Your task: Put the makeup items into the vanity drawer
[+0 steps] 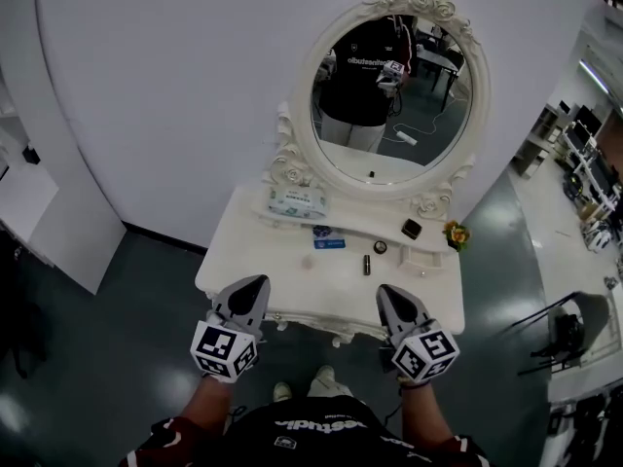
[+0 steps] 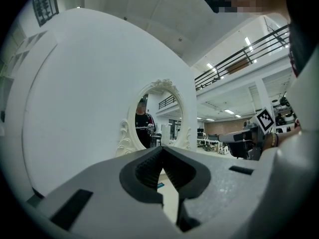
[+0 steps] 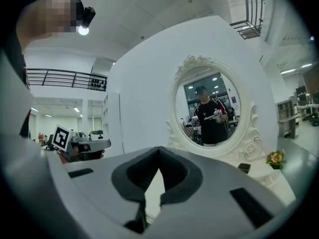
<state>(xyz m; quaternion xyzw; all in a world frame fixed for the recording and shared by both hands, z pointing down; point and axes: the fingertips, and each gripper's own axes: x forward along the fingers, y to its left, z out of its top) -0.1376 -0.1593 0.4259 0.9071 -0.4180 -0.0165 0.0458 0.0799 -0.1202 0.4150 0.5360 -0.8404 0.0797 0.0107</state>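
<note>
The white vanity table stands against the wall under an oval mirror. On its top lie two blue items, a dark tube, a small round item and a black box. My left gripper and right gripper hover side by side at the table's front edge, pointing level at the mirror. Both are shut with nothing between the jaws, as the left gripper view and the right gripper view show. The drawer front below the tabletop is mostly hidden.
A tissue pack lies on the raised shelf under the mirror. A small flower sits at the table's right end. A white cabinet stands to the left, a black chair to the right. My shoes are just short of the table.
</note>
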